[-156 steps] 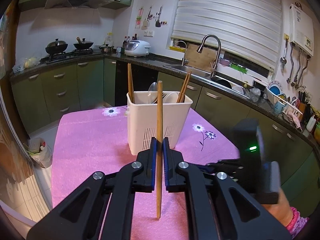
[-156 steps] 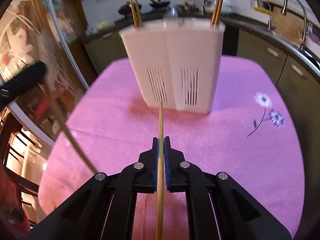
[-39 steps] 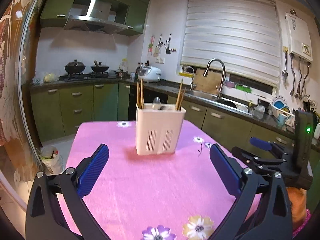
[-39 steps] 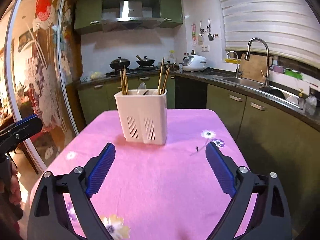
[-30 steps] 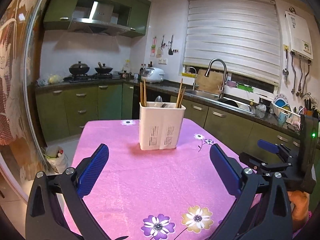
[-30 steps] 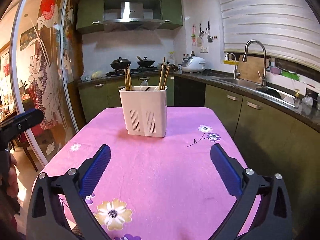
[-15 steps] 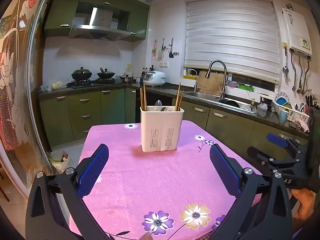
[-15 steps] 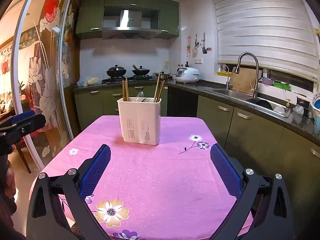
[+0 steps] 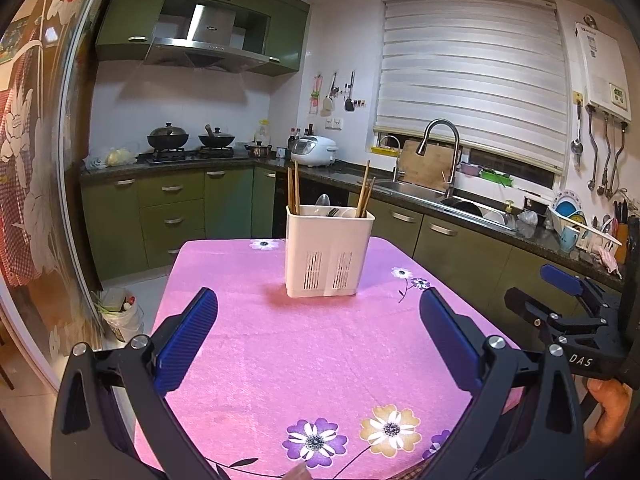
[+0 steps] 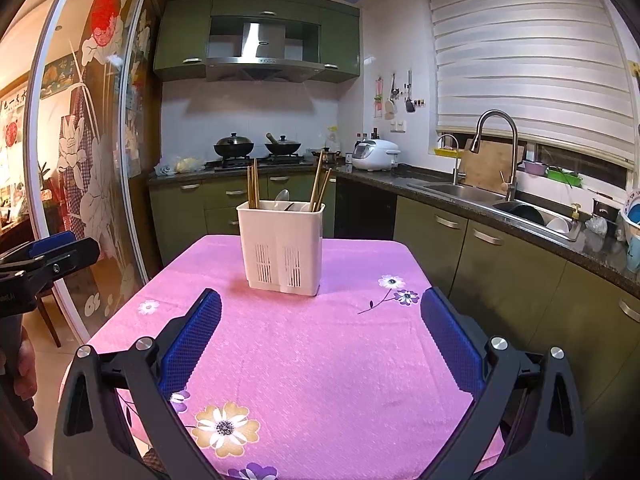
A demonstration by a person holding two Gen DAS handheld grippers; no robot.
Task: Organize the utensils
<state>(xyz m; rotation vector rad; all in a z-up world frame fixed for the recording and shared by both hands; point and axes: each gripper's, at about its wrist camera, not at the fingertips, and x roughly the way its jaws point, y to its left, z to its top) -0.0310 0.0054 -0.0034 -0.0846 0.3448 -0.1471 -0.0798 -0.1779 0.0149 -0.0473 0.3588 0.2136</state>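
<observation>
A white plastic utensil holder [image 9: 327,251] stands upright on the pink flowered tablecloth [image 9: 304,352]; it also shows in the right wrist view [image 10: 282,246]. Wooden chopsticks [image 9: 293,191] stand in its left compartment and more chopsticks [image 9: 364,190] in its right, with a spoon [image 9: 322,201] between. My left gripper [image 9: 318,334] is wide open and empty, well back from the holder. My right gripper [image 10: 320,334] is wide open and empty, at a similar distance.
Green kitchen cabinets and a dark counter [image 9: 440,200] with sink and faucet [image 9: 440,152] run behind and right of the table. A stove with pots [image 9: 188,142] is at the back. A glass sliding door [image 10: 80,160] is left. A waste bucket [image 9: 122,312] stands on the floor.
Both grippers held a chopstick near the holder five seconds ago; now both are open and empty. Over the last second both have drawn back and risen away from the holder.
</observation>
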